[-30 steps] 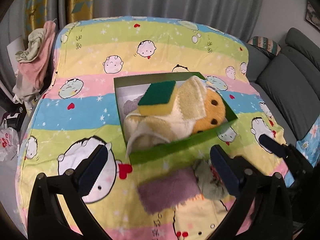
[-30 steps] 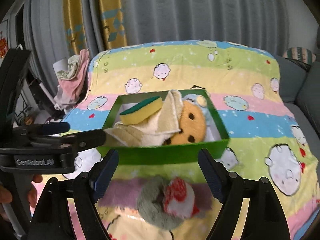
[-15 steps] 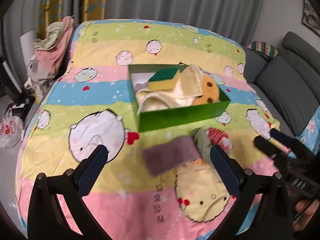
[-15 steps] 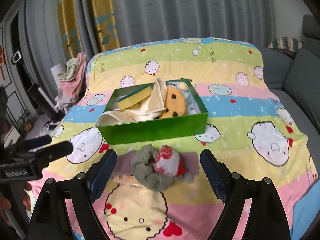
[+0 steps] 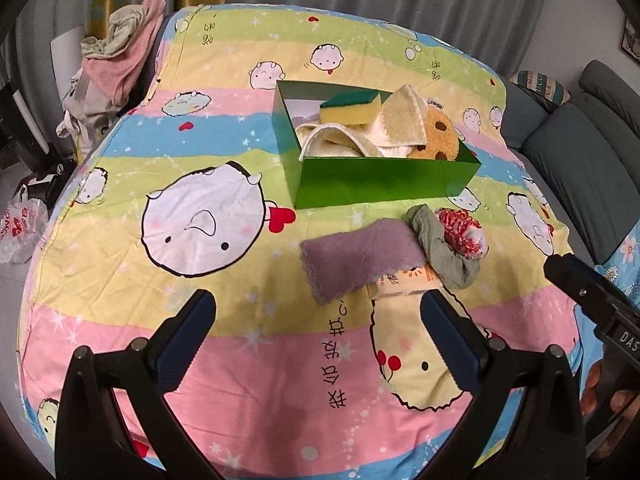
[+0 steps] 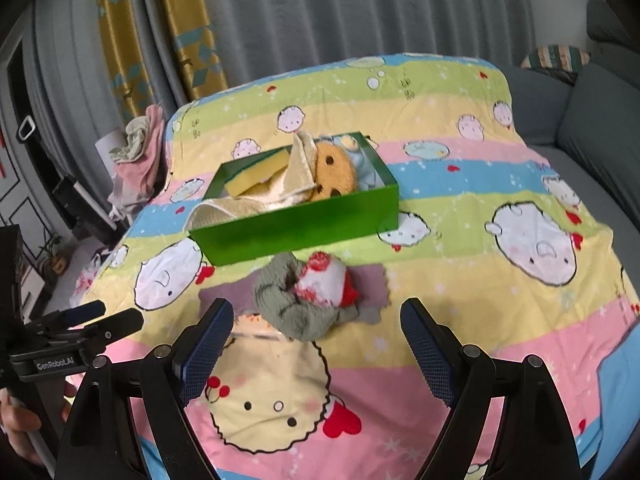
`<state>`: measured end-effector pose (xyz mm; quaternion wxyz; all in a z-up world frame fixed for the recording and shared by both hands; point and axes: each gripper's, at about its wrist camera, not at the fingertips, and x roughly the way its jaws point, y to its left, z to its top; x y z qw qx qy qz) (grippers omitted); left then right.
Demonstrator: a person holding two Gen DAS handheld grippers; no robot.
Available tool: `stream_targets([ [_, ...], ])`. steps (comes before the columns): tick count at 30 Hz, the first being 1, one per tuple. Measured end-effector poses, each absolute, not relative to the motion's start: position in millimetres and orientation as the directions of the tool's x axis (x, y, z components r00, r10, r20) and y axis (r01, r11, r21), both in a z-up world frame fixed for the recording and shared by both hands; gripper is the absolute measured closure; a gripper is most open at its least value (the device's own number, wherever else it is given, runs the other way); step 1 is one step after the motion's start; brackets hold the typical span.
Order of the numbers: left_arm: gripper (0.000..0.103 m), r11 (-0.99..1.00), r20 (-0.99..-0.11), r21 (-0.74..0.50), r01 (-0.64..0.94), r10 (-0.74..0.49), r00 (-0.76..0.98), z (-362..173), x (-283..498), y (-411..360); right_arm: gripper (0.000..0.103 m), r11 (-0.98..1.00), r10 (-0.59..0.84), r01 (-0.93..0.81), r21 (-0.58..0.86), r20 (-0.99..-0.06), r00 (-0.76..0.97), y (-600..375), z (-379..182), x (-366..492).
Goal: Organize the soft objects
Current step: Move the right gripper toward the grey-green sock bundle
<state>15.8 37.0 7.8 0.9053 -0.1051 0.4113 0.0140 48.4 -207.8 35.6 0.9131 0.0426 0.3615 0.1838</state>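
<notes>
On my left wrist view, my left gripper point(image 5: 316, 326) sits at the bottom, fingers spread and holding nothing. The open green cardboard box point(image 5: 384, 184) sits upper centre, stuffed with a yellow-green sponge point(image 5: 350, 110) and a cream towel point(image 5: 360, 140). Below it lies a flat purple cloth point(image 5: 352, 258), partly covered by a grey-green sock bundle point(image 5: 444, 244).

On my right wrist view, my right gripper point(image 6: 316, 338) gapes empty too; the sock bundle hides most of the cloth.

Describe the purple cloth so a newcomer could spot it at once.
Find the green rectangular cardboard box on the cartoon-print striped bedsheet. Just in front lies the flat mauve fleece cloth. Unlike the bunched grey-green sock on its edge, it lies spread flat.
</notes>
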Motion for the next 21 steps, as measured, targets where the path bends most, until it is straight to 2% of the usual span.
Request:
stream_targets([
  [9,0.001,0.973,-0.766,-0.210,-0.098,-0.101,0.635,-7,23,37,0.017,0.930,0.366,-0.286,0.232,-0.666,0.650,-216,21,56],
  [17,0.001,0.980,-0.783,-0.192,-0.051,-0.121,0.610,-28,33,24,0.017,0.907,0.416,-0.325,0.267,-0.680,0.604,-214,1,63],
  [21,0.001,0.974,-0.787,-0.223,-0.038,-0.157,0.596,-37,41,22,0.017,0.894,0.438,-0.365,0.259,-0.672,0.597,-209,-4,65],
])
